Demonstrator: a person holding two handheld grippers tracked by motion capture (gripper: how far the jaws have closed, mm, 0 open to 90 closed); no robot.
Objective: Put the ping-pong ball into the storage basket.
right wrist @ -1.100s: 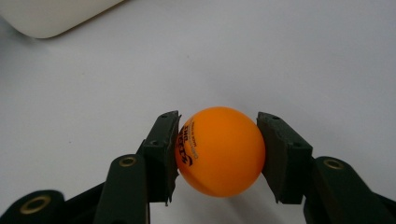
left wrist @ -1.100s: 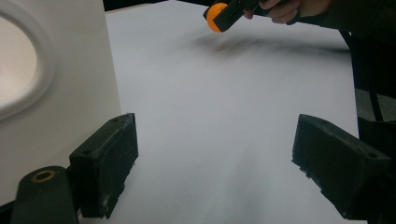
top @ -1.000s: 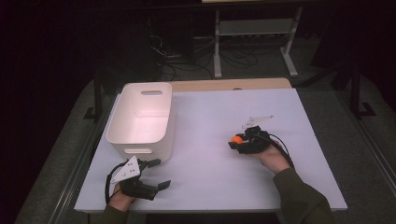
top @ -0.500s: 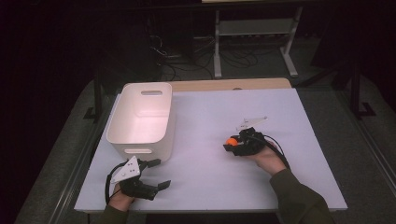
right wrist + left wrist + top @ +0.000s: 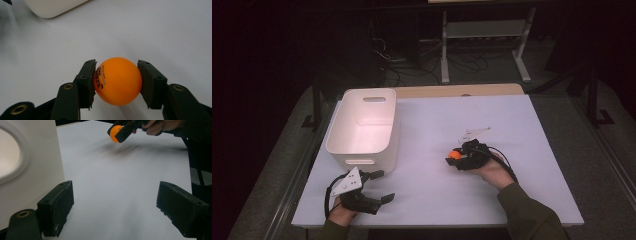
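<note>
A small orange table-tennis ball with black printed lettering point(image 5: 117, 81) sits squarely between the two black jaws of the right gripper point(image 5: 117, 83), one pad pressed against each side of it at about its widest part, so the jaws are clamped on the ball. In the high view the right gripper point(image 5: 460, 158) lies right of the tabletop's centre, held in a hand whose dark-sleeved forearm comes in from the near right, and the ball point(image 5: 455, 154) shows at its left-pointing tip. In the left gripper view the ball point(image 5: 115, 133) appears at the far end of the scene, caught in the other gripper just above the white tabletop point(image 5: 120, 182), with a faint shadow on the surface beneath it.

The left gripper point(image 5: 377, 186) rests at the near left of the tabletop point(image 5: 432, 125), its jaws spread wide apart with nothing between them. Just beyond it stands a white rectangular plastic bin with cut-out handles point(image 5: 362, 127), whose near end wall lies close beside the left gripper's left-hand jaw. The ball is well apart from the bin, to its right.
</note>
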